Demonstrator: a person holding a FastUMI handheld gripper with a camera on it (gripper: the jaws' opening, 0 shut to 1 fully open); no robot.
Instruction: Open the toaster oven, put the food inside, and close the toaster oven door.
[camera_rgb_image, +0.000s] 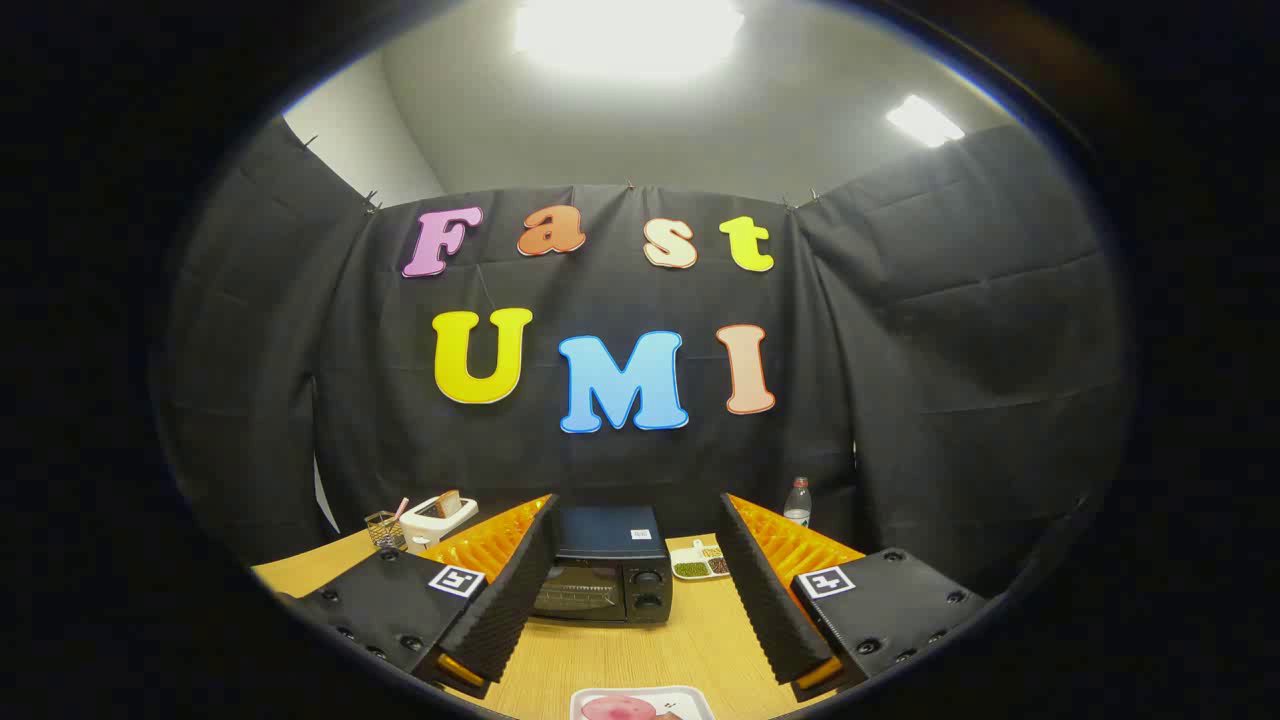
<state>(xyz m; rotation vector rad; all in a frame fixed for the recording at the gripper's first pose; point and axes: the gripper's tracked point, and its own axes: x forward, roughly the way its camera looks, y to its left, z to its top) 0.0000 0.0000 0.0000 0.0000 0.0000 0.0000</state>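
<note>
A black toaster oven (610, 577) stands on the wooden table (640, 650) beyond my fingers, its glass door closed and its knobs on the right side. Close in front, below the fingertips, lies a white tray (642, 703) holding pink food (612, 709). My gripper (638, 575) hangs above the table, open wide, with nothing between the ribbed black pads (510, 600). The oven shows in the gap between the two fingers.
A white pop-up toaster (437, 520) with a slice of bread and a wire holder (384, 529) stand at the back left. A divided dish of grains (698, 565) sits right of the oven. A clear bottle (797, 503) stands at the back right.
</note>
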